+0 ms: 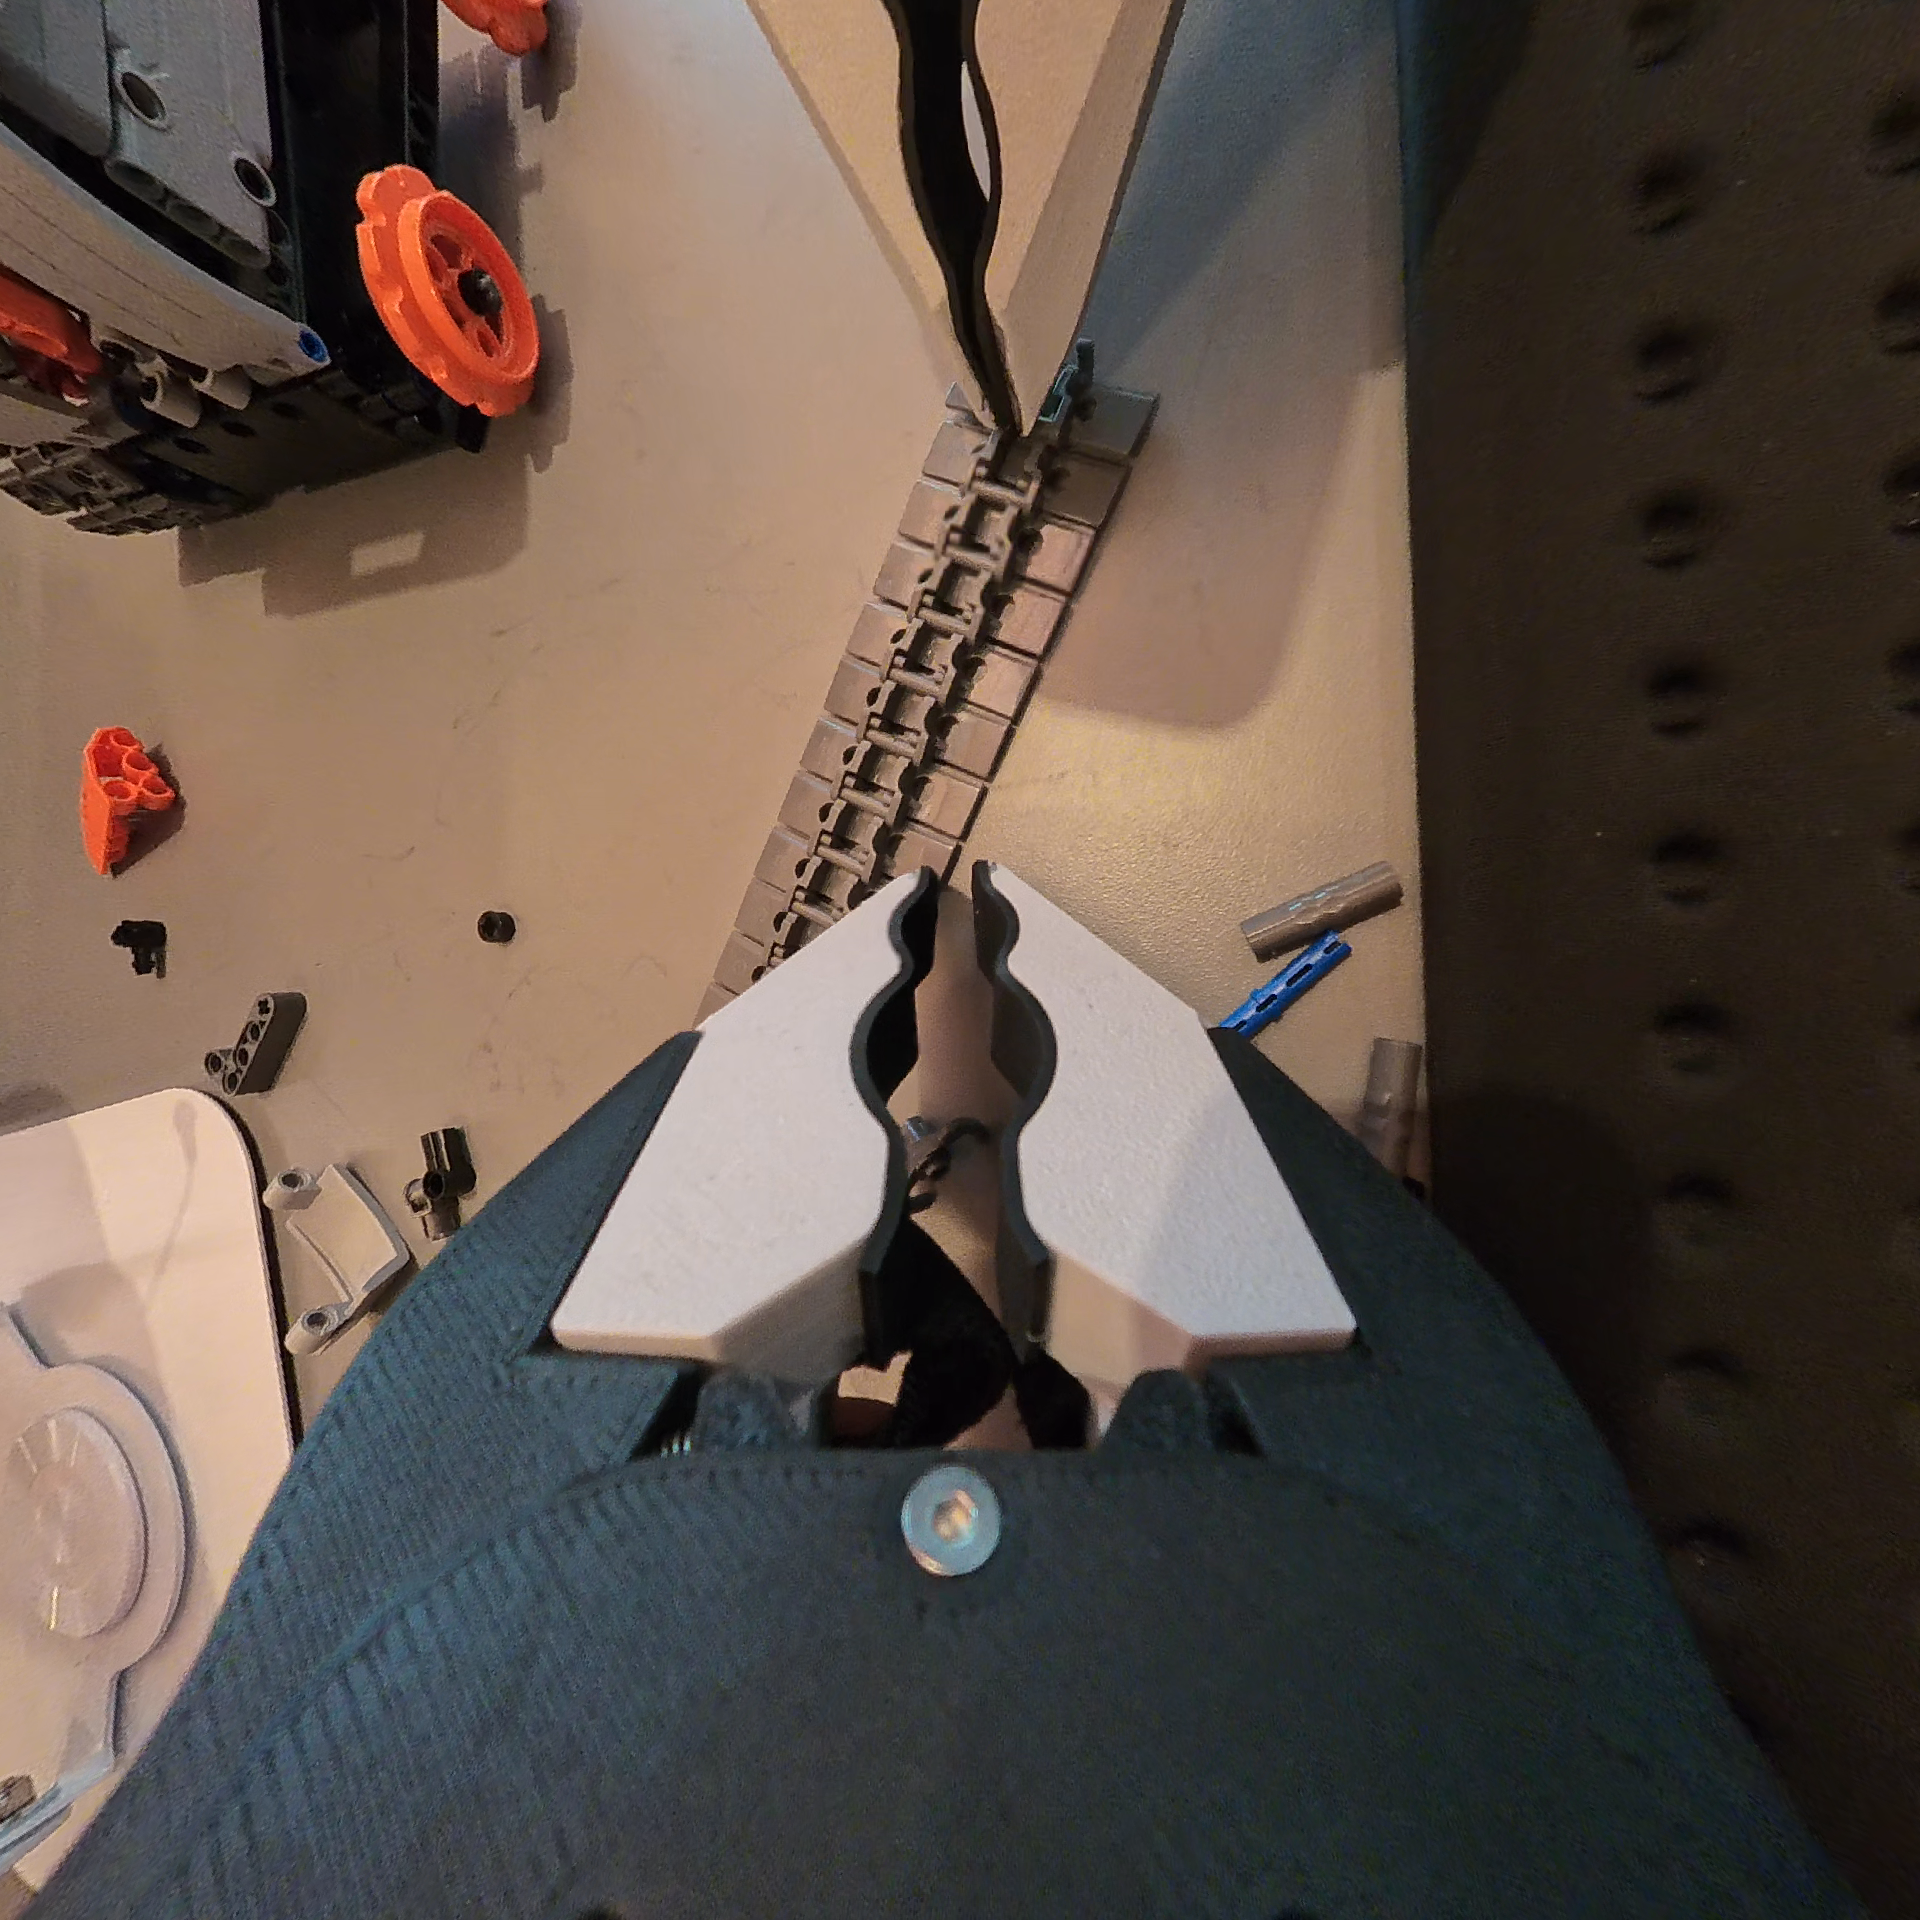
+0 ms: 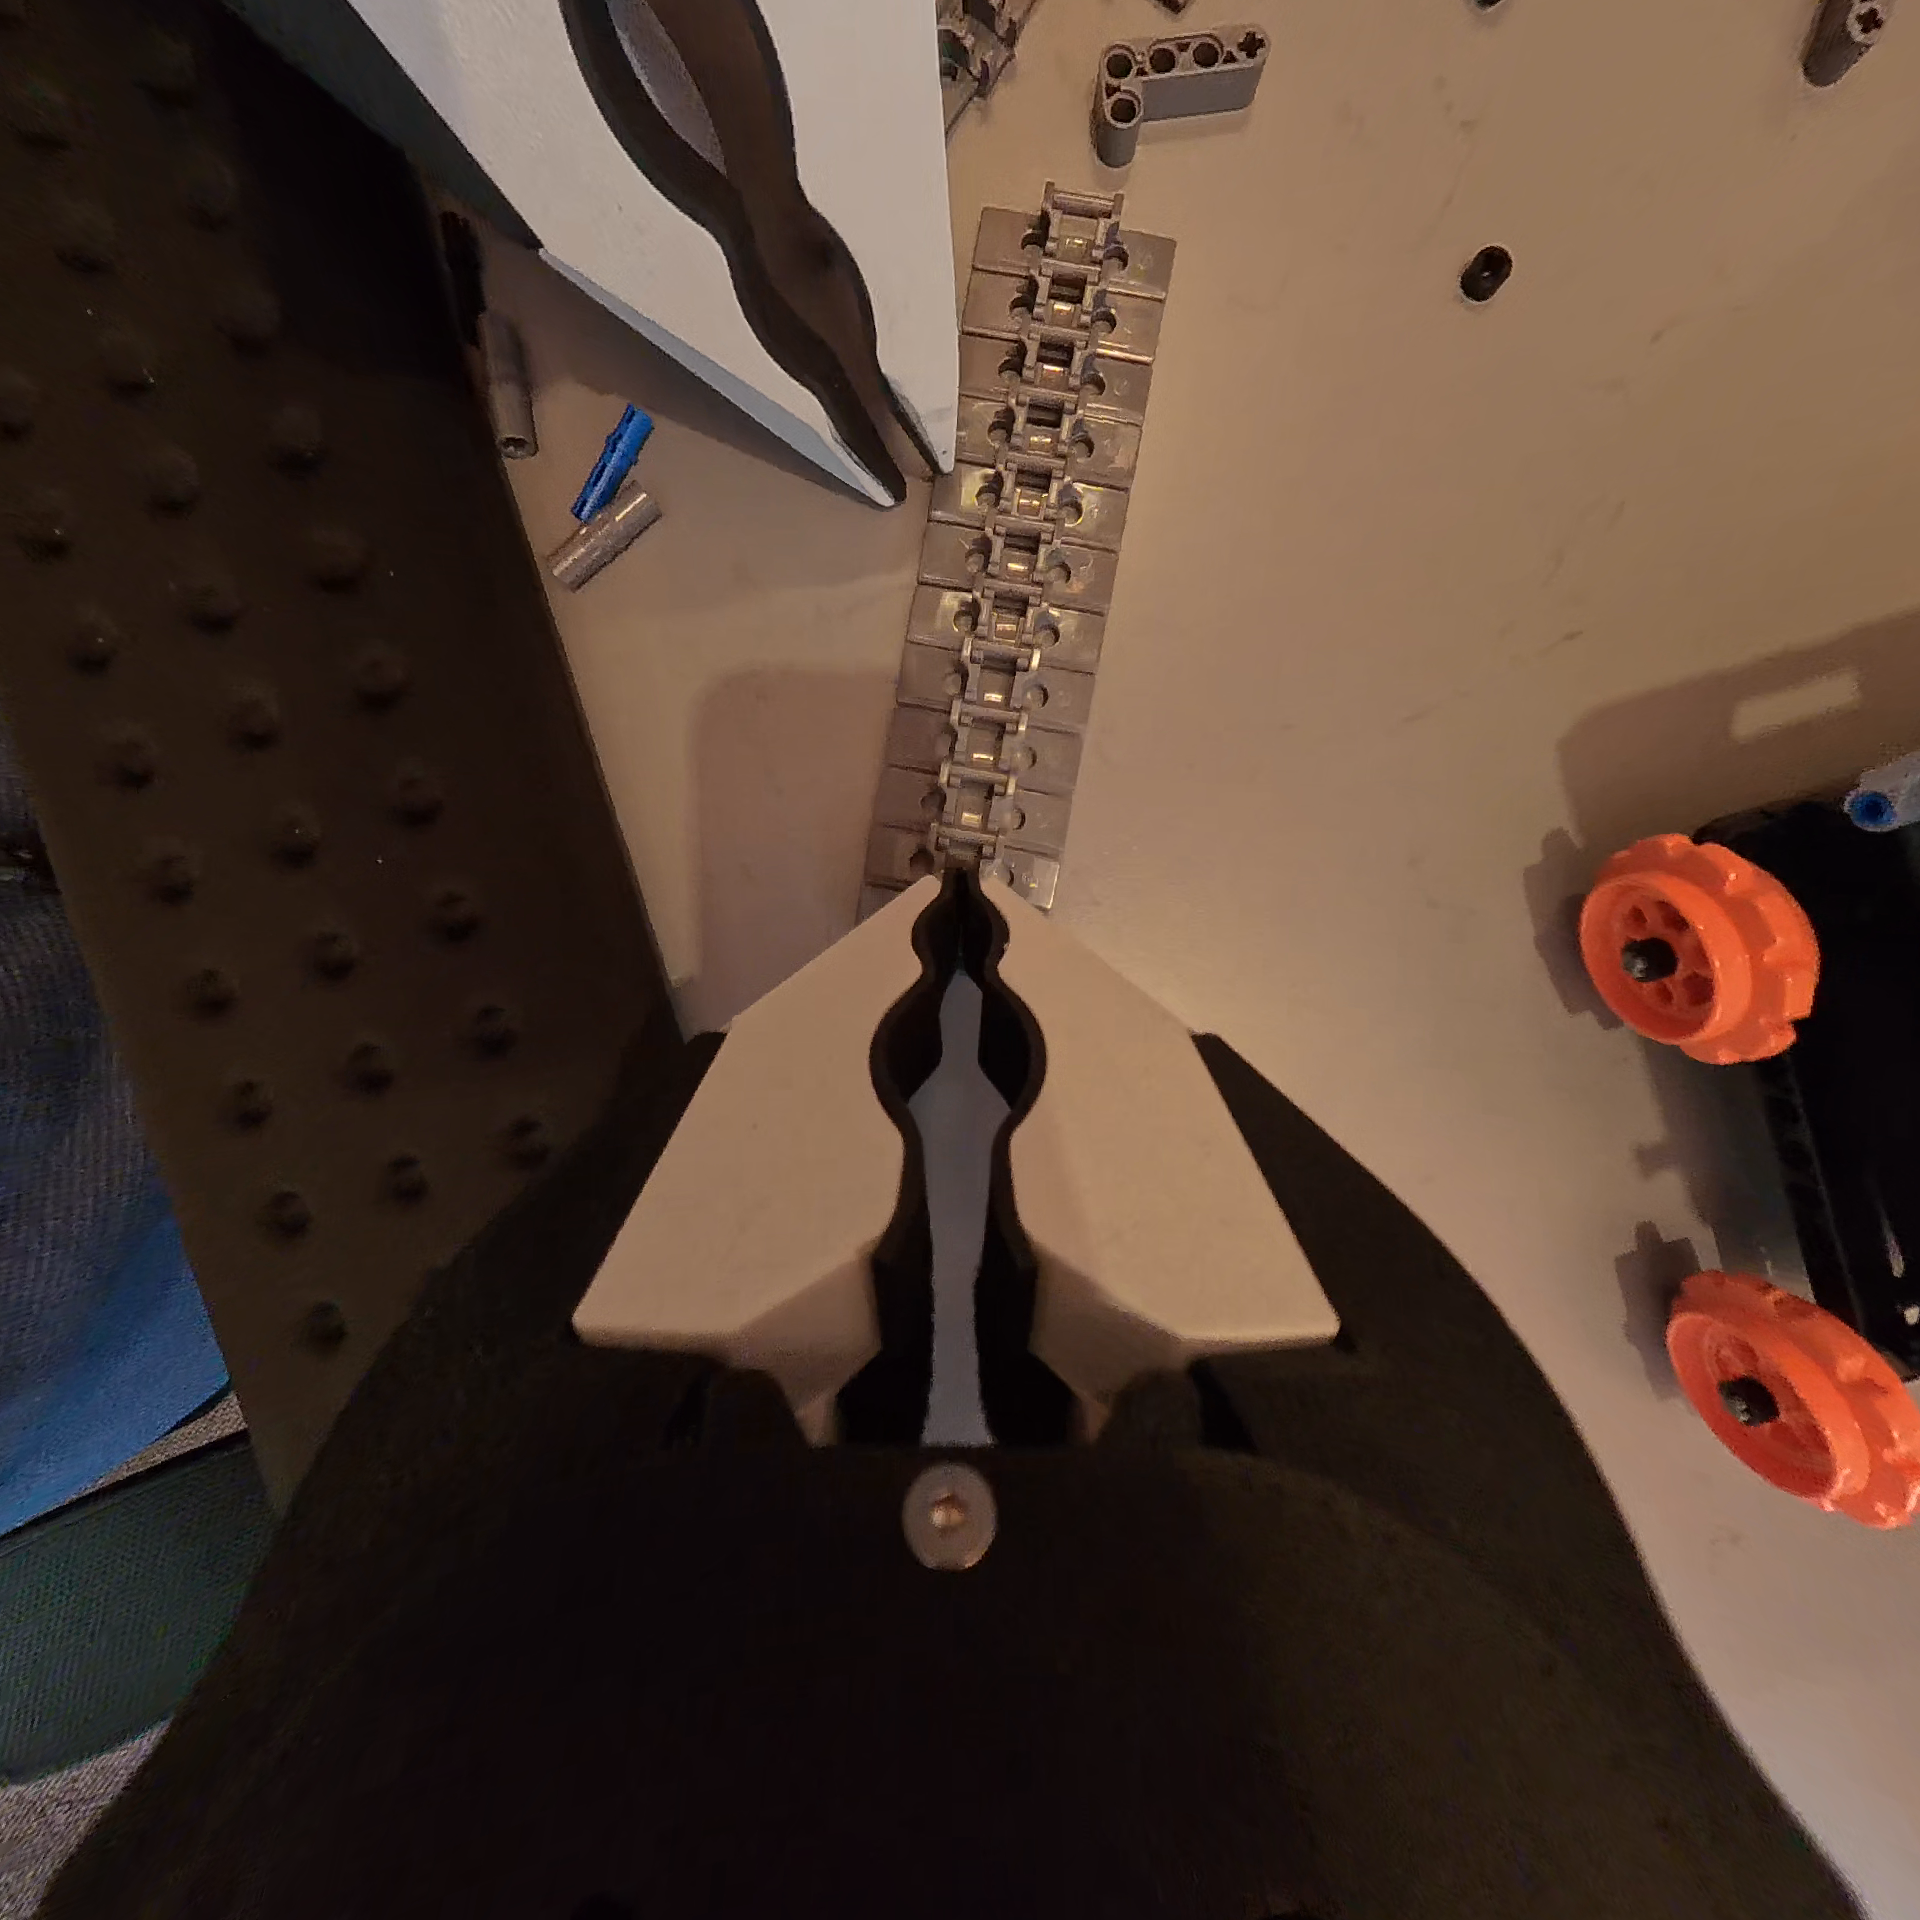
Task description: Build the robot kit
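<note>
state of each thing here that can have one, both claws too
right claw: shut on the near end of the grey track chain
left claw: slightly open, tips beside the chain, holding nothing
grey track chain: lying flat and straight on the table, links joined
orange wheels: mounted on the black vehicle frame
blue pin: loose on the table

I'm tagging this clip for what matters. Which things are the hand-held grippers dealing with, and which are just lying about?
In hand:
- grey track chain, its end pinched by the right hand-held gripper
- left hand-held gripper, slightly open, tips beside the chain

Lying about:
- part-built vehicle with orange wheels
- orange connector
- grey L-beam
- blue pin
- grey tube
</note>
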A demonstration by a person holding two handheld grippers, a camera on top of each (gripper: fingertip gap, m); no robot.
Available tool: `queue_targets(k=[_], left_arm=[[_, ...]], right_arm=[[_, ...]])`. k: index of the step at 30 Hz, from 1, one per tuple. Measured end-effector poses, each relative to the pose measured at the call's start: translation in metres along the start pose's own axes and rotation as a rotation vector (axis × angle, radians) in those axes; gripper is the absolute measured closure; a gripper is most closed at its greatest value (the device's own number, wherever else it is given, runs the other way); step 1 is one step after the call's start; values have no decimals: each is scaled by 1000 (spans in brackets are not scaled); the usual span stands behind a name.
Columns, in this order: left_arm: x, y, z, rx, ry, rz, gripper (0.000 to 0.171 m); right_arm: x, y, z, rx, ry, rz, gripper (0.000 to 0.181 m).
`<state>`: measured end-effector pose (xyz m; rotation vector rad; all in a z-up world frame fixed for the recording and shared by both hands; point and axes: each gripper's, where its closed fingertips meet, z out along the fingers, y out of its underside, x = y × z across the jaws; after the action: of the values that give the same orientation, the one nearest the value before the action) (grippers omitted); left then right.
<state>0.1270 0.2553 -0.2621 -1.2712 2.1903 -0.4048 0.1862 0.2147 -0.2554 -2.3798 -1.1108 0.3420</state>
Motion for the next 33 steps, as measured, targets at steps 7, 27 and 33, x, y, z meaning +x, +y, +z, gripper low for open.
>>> queue_targets(k=[7, 27, 33], left_arm=[[1, 1, -1, -3, 4, 1, 165], [2, 1, -1, 5, 6, 3, 165], [2, 1, -1, 6, 7, 4, 165]], right_arm=[[-1, 2, 2, -83, -25, -34, 181], [3, 6, -3, -75, -31, -44, 181], [2, 6, -2, -113, -35, -44, 181]])
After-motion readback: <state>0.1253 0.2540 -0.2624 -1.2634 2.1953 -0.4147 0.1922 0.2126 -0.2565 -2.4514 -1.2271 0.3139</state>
